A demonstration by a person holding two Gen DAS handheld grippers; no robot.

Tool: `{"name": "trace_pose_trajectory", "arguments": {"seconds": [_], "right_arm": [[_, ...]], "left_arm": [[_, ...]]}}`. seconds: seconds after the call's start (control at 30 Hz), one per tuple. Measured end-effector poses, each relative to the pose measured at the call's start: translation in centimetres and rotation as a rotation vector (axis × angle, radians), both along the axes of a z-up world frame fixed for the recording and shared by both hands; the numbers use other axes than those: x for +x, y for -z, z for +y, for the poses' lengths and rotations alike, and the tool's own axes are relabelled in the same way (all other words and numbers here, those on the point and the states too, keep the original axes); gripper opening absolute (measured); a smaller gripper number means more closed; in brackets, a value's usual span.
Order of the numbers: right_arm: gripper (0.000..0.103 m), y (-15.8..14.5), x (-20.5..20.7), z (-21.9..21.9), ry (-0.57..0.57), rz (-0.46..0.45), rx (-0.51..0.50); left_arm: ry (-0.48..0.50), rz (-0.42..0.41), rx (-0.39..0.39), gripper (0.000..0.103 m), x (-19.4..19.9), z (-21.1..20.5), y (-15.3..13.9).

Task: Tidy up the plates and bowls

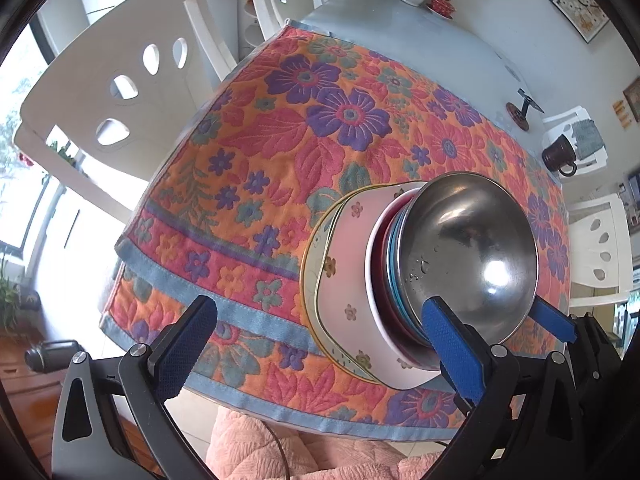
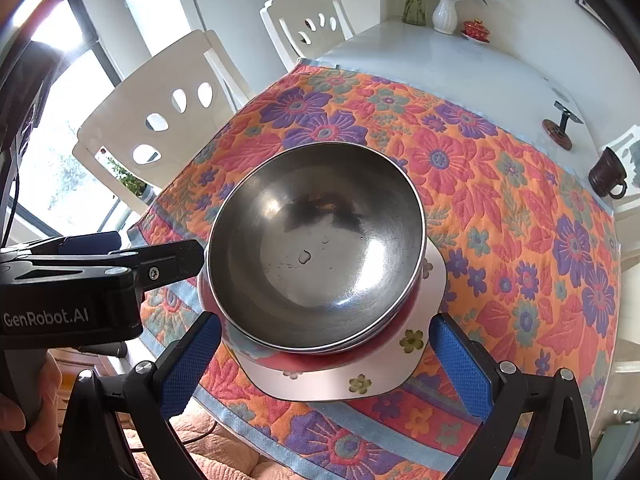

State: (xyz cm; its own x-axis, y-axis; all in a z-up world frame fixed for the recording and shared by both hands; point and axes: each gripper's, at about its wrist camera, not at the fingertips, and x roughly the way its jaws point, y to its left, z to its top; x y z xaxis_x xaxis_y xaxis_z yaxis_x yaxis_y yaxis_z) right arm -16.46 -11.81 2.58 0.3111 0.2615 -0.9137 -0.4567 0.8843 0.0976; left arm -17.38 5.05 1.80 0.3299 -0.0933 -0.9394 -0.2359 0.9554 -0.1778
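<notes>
A steel bowl point(image 1: 472, 248) point(image 2: 316, 240) with water drops tops a stack on the flowered cloth. Under it lie thin blue and red dishes point(image 1: 394, 280) and a white floral plate point(image 1: 344, 280) point(image 2: 400, 368) at the bottom. My left gripper point(image 1: 318, 304) is open and sits at the stack's left side; its right finger pad crosses the bowl's near rim, and one of its fingers point(image 2: 176, 258) reaches the rim in the right wrist view. My right gripper point(image 2: 324, 322) is open, with a finger on each side of the stack's near edge and nothing gripped.
The floral cloth point(image 2: 500, 200) covers the near half of a white table point(image 2: 440, 64). A brown mug point(image 2: 606, 174), a small stand point(image 2: 558, 126), a white vase point(image 2: 444, 14) and a red lidded cup point(image 2: 476, 32) stand along the far edge. White chairs point(image 1: 112, 92) surround the table.
</notes>
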Motion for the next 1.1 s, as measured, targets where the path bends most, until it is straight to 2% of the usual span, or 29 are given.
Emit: {"name": "trace_pose_trajectory", "arguments": {"seconds": [0.23,0.57,1.1], "right_arm": [[0.103,0.0,-0.1,-0.6,-0.023,-0.003,-0.003],[0.103,-0.2,0.0,-1.5,0.005,0.000,0.012],[0.103,0.1,-0.2,-1.7,0.045,0.014,0.012]], "left_arm": [[-0.006,-0.005,0.009,0.102,0.1,-0.8,0.0],[0.035,-0.015,0.051,0.102,0.3,-1.9,-0.1],[0.055,-0.034,0.060,0.102,0.6,-1.7,-0.3]]}}
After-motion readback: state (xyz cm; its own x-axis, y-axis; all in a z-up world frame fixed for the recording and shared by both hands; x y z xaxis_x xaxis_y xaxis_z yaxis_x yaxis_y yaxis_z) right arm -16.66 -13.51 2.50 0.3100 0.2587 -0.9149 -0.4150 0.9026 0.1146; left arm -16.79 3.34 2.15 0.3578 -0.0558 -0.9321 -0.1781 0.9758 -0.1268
